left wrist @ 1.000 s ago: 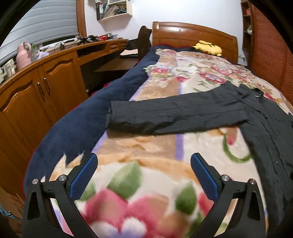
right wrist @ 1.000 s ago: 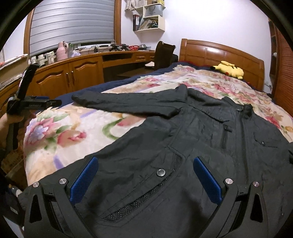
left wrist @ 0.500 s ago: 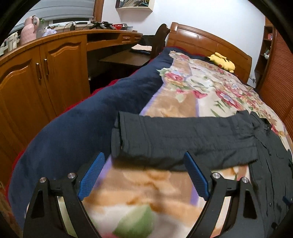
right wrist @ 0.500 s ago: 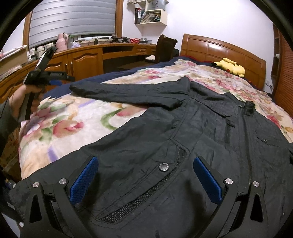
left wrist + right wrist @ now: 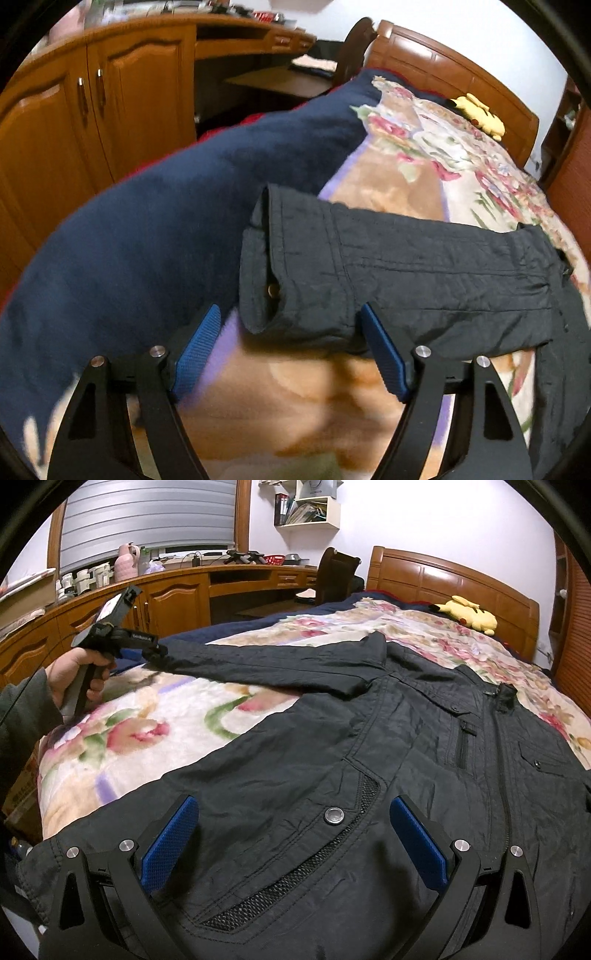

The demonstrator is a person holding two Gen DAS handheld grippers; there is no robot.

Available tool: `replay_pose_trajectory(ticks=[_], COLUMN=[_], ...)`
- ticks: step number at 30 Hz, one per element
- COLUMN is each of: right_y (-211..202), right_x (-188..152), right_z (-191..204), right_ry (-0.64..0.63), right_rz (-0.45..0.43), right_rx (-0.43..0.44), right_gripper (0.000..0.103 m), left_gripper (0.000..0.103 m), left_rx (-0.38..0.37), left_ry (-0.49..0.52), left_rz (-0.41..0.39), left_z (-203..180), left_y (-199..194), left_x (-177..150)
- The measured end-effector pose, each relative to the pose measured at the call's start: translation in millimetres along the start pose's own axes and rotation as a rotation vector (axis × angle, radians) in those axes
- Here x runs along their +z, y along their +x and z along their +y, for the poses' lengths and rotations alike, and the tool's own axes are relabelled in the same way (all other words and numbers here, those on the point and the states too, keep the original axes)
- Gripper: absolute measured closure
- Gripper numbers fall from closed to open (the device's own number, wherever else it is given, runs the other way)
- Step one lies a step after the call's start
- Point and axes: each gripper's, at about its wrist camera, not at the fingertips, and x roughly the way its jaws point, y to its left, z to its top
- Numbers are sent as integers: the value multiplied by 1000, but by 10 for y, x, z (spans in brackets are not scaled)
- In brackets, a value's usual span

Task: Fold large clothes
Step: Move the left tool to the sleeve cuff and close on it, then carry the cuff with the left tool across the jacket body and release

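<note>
The large black quilted nylon jacket lies flat across the floral-blanketed bed, soft, limp and likely slippery, best pinched at the sleeve cuff near the bed's left edge, where the left gripper is closing, nothing pinched yet, while the right gripper hovers unclenched.

Bedroom: wooden bed headboard against white wall. Left of the headboard, dark chair, long wooden cabinets, shuttered window above them. Wall shelf with books above the chair.
</note>
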Motion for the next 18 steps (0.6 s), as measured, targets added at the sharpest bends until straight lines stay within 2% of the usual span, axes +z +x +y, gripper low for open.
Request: replay_pose_trajectory(ticks=[1,4,6,7,9,18], right_y=[-1,0,0,-2,-5,-224], right_x=[-1,-5,-4,-6,-5,34], right_z=[4,9,7,10,4,-179], right_ry=[0,-1,-1,0,3,81], right_rz=[0,1,1,1,0,-36], right_rx=[0,1,1,1,4,18], right_gripper=[0,0,0,0,0,0], left_gripper=[28,47,76,81,86,88], left_rx=[-10,-38,-66,-63,-29,-57], left_ry=[-4,11,40,59,111,269], left_rz=[3,12,26,26,-1,-132], left_z=[10,-33,-135,-210,-371,-1185], left_y=[6,-3,-31,-71,-199,-1064], left_x=[-9,-15,-5,-2,2,27])
